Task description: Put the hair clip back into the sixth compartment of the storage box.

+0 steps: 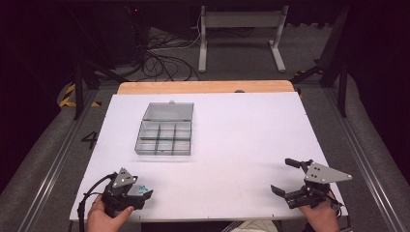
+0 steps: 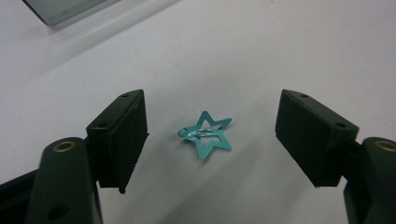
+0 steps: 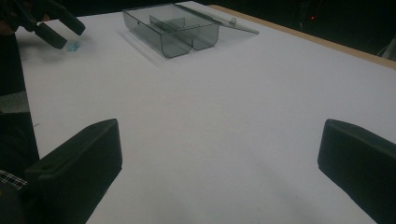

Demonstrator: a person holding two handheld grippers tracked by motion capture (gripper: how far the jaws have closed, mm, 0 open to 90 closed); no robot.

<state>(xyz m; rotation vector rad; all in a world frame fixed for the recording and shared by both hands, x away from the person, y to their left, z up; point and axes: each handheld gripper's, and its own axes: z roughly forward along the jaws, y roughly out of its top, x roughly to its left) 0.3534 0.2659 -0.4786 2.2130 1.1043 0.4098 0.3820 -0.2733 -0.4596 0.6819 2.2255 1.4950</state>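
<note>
Left gripper view shows the left gripper [image 2: 212, 140] spread wide around a teal star hair clip [image 2: 208, 135] lying untouched on the white table [image 2: 280, 56]; the high view half-hides the clip. Right gripper [image 1: 288, 176] gapes, holding nothing.

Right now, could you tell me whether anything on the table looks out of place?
Only one thing: a teal star hair clip lies loose on the white table, between the open left tongs, well apart from the open compartment box.
</note>
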